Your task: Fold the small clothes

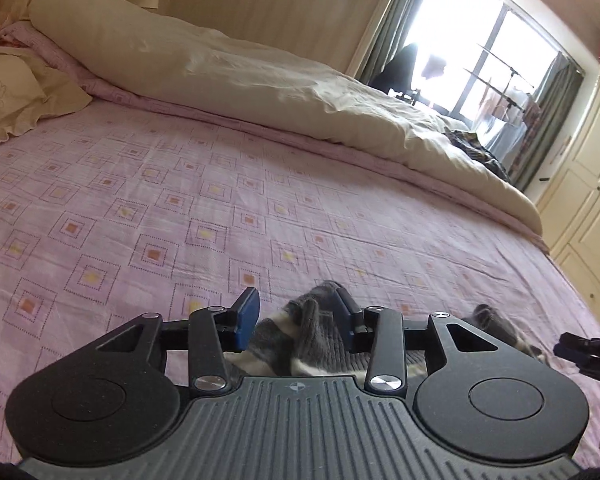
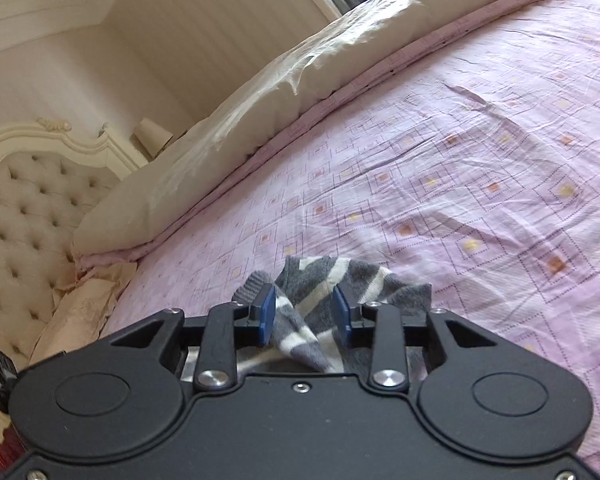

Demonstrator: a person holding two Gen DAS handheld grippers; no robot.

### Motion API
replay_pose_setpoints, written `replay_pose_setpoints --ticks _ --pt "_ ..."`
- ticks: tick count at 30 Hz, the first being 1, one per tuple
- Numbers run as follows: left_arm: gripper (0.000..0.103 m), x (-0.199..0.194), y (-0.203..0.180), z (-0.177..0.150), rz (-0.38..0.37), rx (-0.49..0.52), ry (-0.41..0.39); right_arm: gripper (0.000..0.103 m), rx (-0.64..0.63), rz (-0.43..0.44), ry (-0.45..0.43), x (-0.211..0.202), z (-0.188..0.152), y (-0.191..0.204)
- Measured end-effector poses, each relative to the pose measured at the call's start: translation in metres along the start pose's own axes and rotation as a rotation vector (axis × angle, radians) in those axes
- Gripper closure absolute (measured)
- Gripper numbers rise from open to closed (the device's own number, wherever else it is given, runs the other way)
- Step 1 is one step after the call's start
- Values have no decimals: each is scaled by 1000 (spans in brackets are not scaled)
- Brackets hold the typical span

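A grey and white striped sock (image 1: 308,336) lies crumpled on the pink patterned bedsheet (image 1: 180,200), close under both grippers. My left gripper (image 1: 298,312) is open, its blue pads on either side of a raised fold of the sock. In the right wrist view the same sock (image 2: 340,284) lies between and beyond the blue pads of my right gripper (image 2: 306,310), which is open too. The right gripper's tip (image 1: 588,354) shows at the right edge of the left wrist view. Part of the sock is hidden under the gripper bodies.
A cream duvet (image 1: 240,68) is rolled along the far side of the bed, with pillows (image 1: 16,96) and a tufted headboard (image 2: 28,208) at the head. A window (image 1: 480,52), dark clothes (image 1: 476,148) and cream cupboards (image 1: 580,184) lie beyond the foot.
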State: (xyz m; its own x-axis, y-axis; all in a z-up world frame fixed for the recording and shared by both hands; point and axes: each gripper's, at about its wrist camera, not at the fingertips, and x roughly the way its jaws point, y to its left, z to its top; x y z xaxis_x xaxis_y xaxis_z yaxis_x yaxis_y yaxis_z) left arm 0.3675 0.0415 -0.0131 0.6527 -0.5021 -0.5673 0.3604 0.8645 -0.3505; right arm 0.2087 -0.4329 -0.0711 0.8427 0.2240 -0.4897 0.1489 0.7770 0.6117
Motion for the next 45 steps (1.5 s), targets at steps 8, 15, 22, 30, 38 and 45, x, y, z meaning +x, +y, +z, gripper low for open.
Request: replay_pose_setpoints --ticks 8,15,22,30,38,45 --pt "54 -43 -7 -61 -99 -15 106 59 -155 -8 74 -33 -39 6" --pt "50 -56 -17 -102 -110 2 111 59 -167 39 96 -39 -55 7" --pt "50 -68 -37 -111 -105 95 -3 91 -257 55 108 -51 -71 20" --pt "78 -52 -30 -116 -115 21 84 84 -233 12 91 -51 -74 14" --pt "99 -70 -6 -106 -185 -58 71 93 -192 20 68 -75 -71 14" --pt "96 -70 10 -121 -128 -24 117 90 -116 -53 124 -67 -79 -15"
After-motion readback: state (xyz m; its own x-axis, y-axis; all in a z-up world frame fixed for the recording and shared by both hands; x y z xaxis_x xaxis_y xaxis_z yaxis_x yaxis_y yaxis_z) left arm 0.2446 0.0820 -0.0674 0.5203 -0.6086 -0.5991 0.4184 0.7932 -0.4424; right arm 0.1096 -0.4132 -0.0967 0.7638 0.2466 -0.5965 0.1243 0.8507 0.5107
